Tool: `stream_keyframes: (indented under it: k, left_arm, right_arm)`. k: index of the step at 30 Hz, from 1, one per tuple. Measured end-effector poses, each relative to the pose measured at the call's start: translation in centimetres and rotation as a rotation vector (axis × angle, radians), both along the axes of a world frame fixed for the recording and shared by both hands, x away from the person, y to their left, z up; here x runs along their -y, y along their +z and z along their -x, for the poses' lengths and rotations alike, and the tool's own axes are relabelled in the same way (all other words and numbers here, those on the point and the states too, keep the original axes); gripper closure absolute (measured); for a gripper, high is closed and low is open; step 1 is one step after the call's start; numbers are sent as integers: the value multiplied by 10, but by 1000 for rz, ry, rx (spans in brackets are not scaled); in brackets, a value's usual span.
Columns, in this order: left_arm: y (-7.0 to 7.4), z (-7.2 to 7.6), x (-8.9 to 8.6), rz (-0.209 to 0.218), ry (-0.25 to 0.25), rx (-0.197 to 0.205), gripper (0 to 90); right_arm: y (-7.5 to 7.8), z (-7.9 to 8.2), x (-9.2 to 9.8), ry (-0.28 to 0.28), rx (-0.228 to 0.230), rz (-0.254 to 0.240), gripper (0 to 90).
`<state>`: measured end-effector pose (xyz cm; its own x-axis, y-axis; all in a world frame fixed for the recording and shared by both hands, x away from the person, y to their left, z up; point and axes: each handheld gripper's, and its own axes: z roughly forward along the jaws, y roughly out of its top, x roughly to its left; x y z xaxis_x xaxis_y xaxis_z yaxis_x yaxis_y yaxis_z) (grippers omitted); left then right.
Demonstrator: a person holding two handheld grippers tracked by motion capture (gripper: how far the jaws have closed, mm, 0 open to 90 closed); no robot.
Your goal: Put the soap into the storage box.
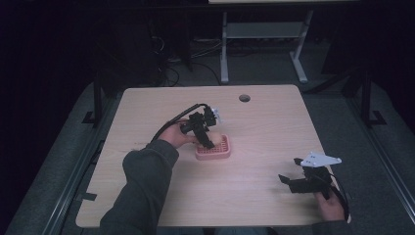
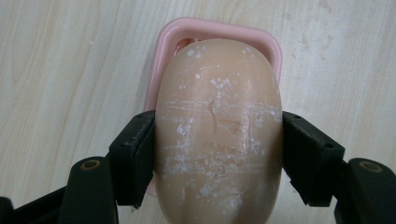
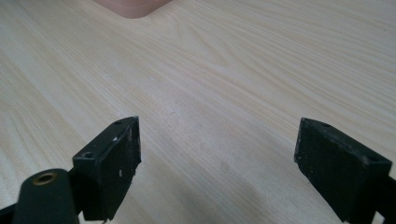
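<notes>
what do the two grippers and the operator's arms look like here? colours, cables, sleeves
Both grippers are black with blocky two-jaw fronts. The left gripper trails a black cable looping back over the hand, and its arm wears a grey sleeve. The right gripper carries a light grey three-cornered plate on top, with a black cable by the hand.

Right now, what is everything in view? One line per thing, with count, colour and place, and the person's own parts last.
Soap bar: one, beige with white flecks, clamped between the left gripper's jaws above the dish.
Soap dish: one, pink, ribbed inside, near the table's middle.
Table: one, light wood, with a round hole near its far edge.
Second table frame: one, grey legs, on the floor behind.
Left gripper: one, black, over the dish, shut on the soap bar.
Right gripper: one, black, jaws apart over bare wood at the table's near right.
Hands: two, left in a grey sleeve, right.
</notes>
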<state>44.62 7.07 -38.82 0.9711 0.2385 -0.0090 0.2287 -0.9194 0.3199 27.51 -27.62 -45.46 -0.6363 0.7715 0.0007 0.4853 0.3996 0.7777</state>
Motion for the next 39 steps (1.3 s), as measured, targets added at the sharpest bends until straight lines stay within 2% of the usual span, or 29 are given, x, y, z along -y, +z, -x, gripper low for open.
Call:
stream_keyframes:
  k: [11, 19, 39]
  left_arm:
    - [-10, -5, 5, 2, 1, -11, 323]
    - [-13, -6, 7, 11, -3, -11, 323]
    - [-20, -8, 11, -4, -9, -21, 323]
  right_arm:
    - [0, 0, 0, 1, -1, -1, 141]
    - [0, 0, 0, 6, 4, 0, 141]
    - [0, 0, 0, 7, 5, -2, 141]
